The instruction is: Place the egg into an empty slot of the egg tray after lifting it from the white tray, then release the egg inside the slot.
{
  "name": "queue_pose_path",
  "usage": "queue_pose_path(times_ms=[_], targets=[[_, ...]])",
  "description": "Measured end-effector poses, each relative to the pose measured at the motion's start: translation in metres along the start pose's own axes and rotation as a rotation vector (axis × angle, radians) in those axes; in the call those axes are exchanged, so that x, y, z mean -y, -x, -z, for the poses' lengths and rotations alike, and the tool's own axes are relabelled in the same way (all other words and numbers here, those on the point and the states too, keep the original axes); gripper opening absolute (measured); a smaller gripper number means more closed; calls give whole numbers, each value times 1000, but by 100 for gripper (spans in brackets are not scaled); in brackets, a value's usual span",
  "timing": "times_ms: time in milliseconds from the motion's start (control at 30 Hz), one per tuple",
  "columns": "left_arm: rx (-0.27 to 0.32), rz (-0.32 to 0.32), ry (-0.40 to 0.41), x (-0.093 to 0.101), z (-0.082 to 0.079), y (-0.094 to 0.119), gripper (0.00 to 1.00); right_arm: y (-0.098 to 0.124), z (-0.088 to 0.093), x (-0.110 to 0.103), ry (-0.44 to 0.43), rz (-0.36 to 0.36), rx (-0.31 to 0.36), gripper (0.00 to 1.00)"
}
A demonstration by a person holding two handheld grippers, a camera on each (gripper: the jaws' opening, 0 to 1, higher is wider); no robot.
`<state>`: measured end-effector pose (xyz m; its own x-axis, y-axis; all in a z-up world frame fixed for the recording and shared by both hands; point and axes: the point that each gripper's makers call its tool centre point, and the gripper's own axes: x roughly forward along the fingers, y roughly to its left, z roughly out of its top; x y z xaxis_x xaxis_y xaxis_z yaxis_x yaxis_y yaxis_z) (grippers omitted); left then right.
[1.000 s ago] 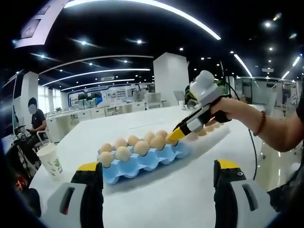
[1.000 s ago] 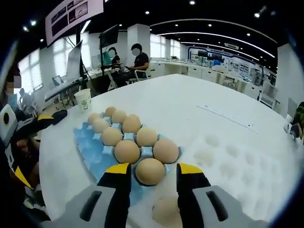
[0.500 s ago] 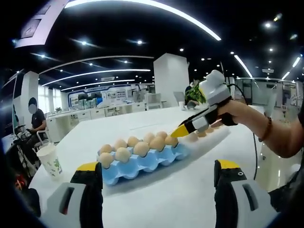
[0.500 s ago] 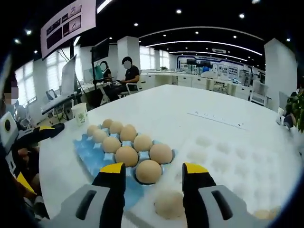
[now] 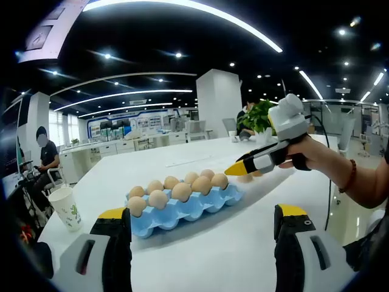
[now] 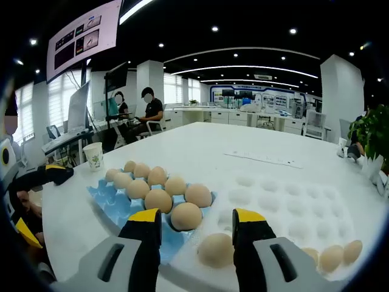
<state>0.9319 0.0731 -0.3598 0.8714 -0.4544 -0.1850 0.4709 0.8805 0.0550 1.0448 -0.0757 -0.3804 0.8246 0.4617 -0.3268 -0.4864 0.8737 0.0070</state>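
The right hand-held gripper (image 6: pixel 194 234) is held above the near edge of the white tray (image 6: pixel 285 210), with its yellow-tipped jaws spread apart and nothing between them. An egg (image 6: pixel 216 249) is seen lying in a dimple of the white tray just ahead of the jaw tips, between them in the picture but not touched. In the left gripper view the same right hand-held gripper (image 5: pixel 240 168) is seen raised above the tabletop (image 5: pixel 213 243), past the far end of the blue egg tray (image 5: pixel 182 210).

The blue egg tray (image 6: pixel 118 204) is set just beside the white tray, and many of its slots are filled with eggs; several slots along its near side in the right gripper view are seen empty. A few more eggs (image 6: pixel 331 255) are seen at the far corner of the white tray. A paper cup (image 5: pixel 65 207) is stood on the tabletop near the end of the blue egg tray.

The left hand-held gripper (image 5: pixel 200 228) is held low over the tabletop, well apart from the trays, its jaws released and empty.

The step in hand is judged to be the approach to a fresh egg on the white tray. For the next move, the right jaws would need to be lowered around that nearest egg and closed gently, since a shell is easily cracked; it would then be lifted clear and carried to one of the vacant blue slots.
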Motion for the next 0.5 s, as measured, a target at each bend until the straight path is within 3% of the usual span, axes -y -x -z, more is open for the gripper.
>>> queue_pose_path(times_ms=[167, 500], targets=[[-2, -4, -3, -2, -1, -1, 100, 4, 7, 6, 15, 77, 22, 46], [-4, 4, -6, 2, 0, -4, 100, 8, 14, 13, -29, 137, 46, 38]])
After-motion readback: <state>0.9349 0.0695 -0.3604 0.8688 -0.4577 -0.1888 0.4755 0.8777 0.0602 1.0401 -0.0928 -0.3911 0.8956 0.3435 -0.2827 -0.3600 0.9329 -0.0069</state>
